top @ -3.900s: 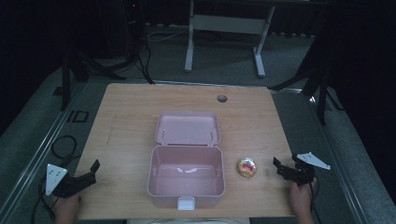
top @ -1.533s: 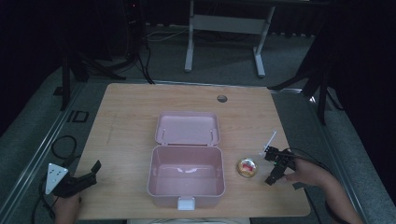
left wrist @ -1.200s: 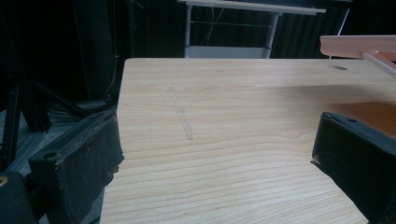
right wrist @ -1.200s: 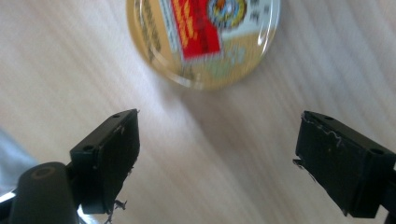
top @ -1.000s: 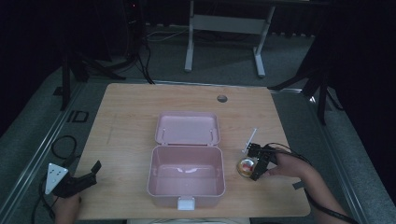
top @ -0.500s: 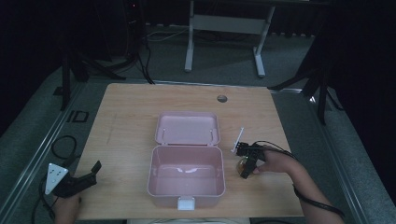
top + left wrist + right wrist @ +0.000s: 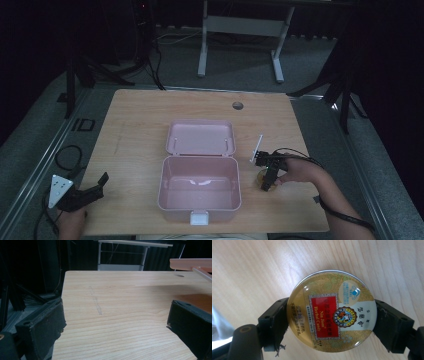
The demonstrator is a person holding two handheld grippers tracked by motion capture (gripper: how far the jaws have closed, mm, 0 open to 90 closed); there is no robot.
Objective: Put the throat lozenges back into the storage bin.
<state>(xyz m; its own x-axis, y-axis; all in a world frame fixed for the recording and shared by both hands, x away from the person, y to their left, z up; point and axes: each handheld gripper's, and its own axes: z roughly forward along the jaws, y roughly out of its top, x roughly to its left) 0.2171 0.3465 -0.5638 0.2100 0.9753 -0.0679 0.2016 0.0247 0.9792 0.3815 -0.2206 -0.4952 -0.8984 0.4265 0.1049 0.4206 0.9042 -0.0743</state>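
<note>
Two tongs, one tin

One tin (image 7: 331, 309) lies flat on the tabletop (image 7: 135, 125), at 3 o'clock from the open pink box (image 7: 199, 187). Right tongs (image 7: 268, 176) straddle it, jaws pressing both sides: grasped, I judge. Left tongs (image 7: 80, 196) rest released at 9 o'clock. Likely step: pickup. Next calls for a firm lift, then carrying the tin toward 9 o'clock over the box wall.

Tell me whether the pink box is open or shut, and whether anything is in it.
Open and empty: the pink box has its lid folded back flat on the table, and its bare inside shows.
</note>
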